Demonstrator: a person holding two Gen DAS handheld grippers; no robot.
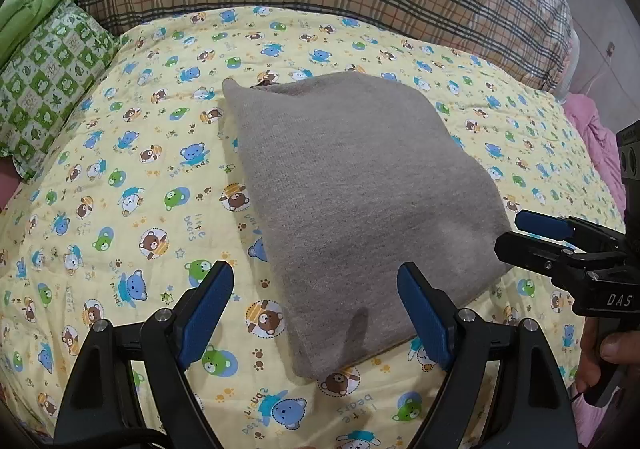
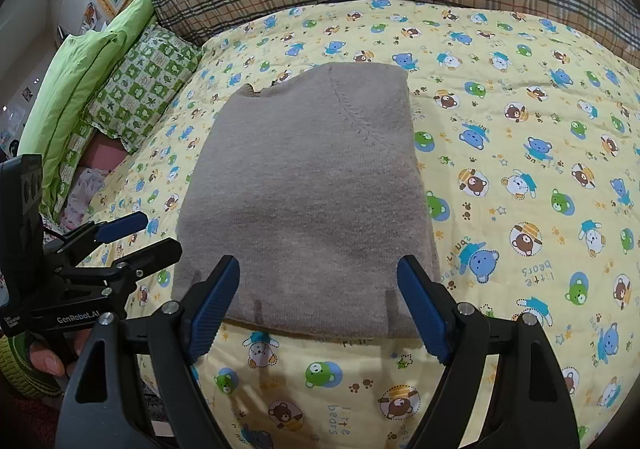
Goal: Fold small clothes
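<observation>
In the left wrist view, a grey knitted sweater point(image 1: 360, 201) is seen lying folded in the middle of the bed point(image 1: 120, 169). The left tongs point(image 1: 316, 313) are spread wide and empty above its near corner; a further fold is best started by gripping the near hem evenly.

In the right wrist view, the right tongs point(image 2: 320, 305) are likewise spread wide, hovering over the sweater's point(image 2: 312, 189) near edge, with nothing held.

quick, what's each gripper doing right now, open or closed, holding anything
Left gripper: open, holding nothing, just above the near edge of the folded gray sweater.
Right gripper: open, holding nothing, at the sweater's near edge.
</observation>
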